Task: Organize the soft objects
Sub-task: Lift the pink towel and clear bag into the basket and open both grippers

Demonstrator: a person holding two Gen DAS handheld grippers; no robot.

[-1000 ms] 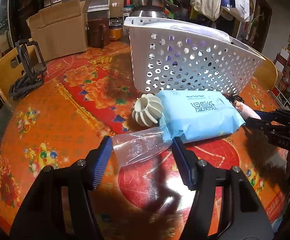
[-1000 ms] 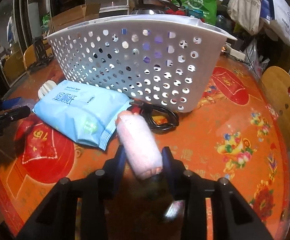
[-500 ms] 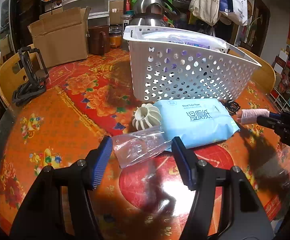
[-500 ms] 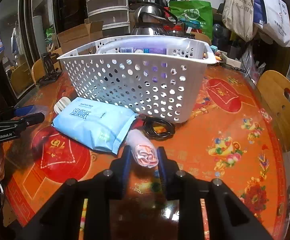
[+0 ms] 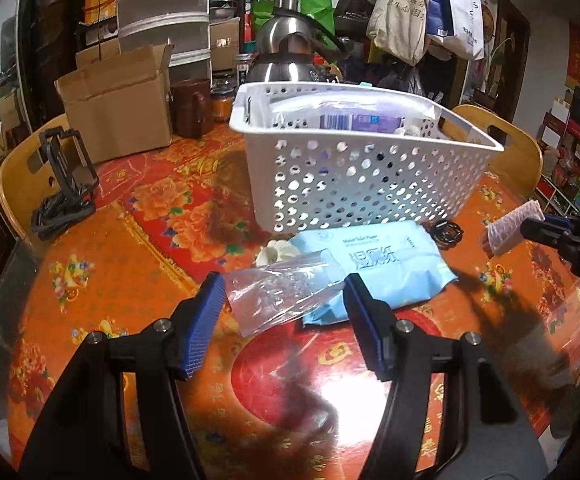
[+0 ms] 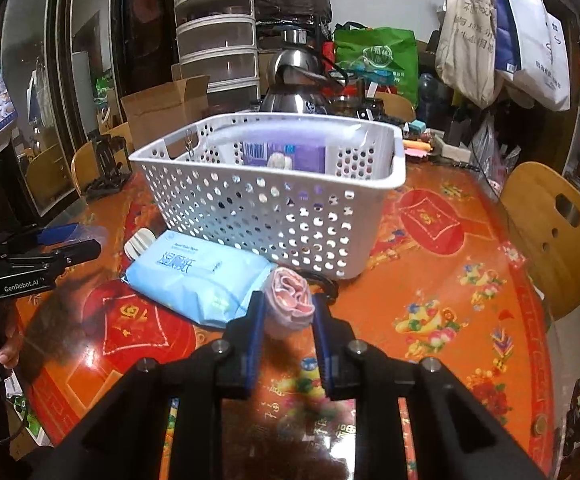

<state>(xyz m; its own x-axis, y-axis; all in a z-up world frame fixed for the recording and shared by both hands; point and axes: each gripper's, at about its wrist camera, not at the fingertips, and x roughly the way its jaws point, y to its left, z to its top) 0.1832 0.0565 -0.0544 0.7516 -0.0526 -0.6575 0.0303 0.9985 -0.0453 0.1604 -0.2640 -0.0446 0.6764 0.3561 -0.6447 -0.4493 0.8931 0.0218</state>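
My right gripper (image 6: pixel 287 306) is shut on a rolled pink cloth (image 6: pixel 290 302) and holds it above the table, in front of the white perforated basket (image 6: pixel 273 216). The cloth also shows at the right of the left wrist view (image 5: pixel 510 228). My left gripper (image 5: pixel 283 296) is open above a clear plastic bag (image 5: pixel 277 292) that lies on the table. A light blue wet-wipe pack (image 5: pixel 378 268) lies in front of the basket (image 5: pixel 354 184); it also shows in the right wrist view (image 6: pixel 197 276). The basket holds a purple pack (image 6: pixel 285 152).
A white ribbed object (image 5: pixel 273 252) lies left of the wipes. A black cable coil (image 5: pixel 448 232) lies by the basket. A cardboard box (image 5: pixel 117 108), a black stand (image 5: pixel 65 188), a kettle (image 5: pixel 285 56) and wooden chairs (image 6: pixel 550 236) ring the round orange table.
My right gripper has lifted the pink cloth off the table and risen. My left gripper has also risen and pulled back a little; the clear bag stays between its fingers.
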